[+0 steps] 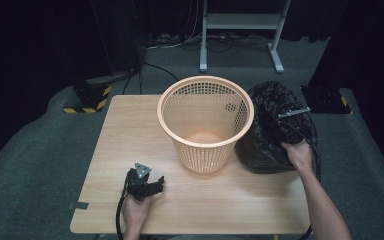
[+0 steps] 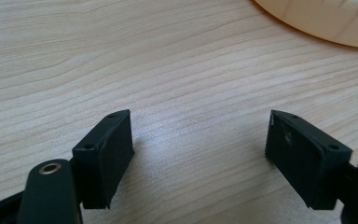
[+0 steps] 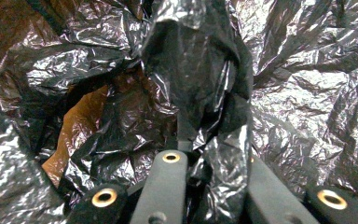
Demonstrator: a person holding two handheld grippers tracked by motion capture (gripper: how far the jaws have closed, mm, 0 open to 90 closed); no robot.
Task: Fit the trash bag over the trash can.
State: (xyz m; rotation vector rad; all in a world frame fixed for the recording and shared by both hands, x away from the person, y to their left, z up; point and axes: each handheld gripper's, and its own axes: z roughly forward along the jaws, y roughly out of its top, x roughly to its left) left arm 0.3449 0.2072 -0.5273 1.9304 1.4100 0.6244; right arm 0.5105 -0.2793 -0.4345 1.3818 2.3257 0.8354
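Now | right gripper (image 3: 205,140) clamped on black bag (image 1: 272,127), 3 o'clock of basket (image 1: 205,122) | left gripper (image 1: 147,185) wide open, empty, on table (image 1: 125,140), 7 o'clock

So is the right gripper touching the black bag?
Touching. In the right gripper view, the right gripper has its jaws closed on a fold of the black bag, with plastic pinched between them.

Crumpled black plastic bag (image 3: 279,93) film is wrapping over the right gripper (image 3: 205,140), hiding its fingertips in the right gripper view; in the high view the bag (image 1: 272,127) is swallowing that gripper. The top edge of the left gripper view is cutting off the orange basket (image 2: 326,23), blurring its mesh.
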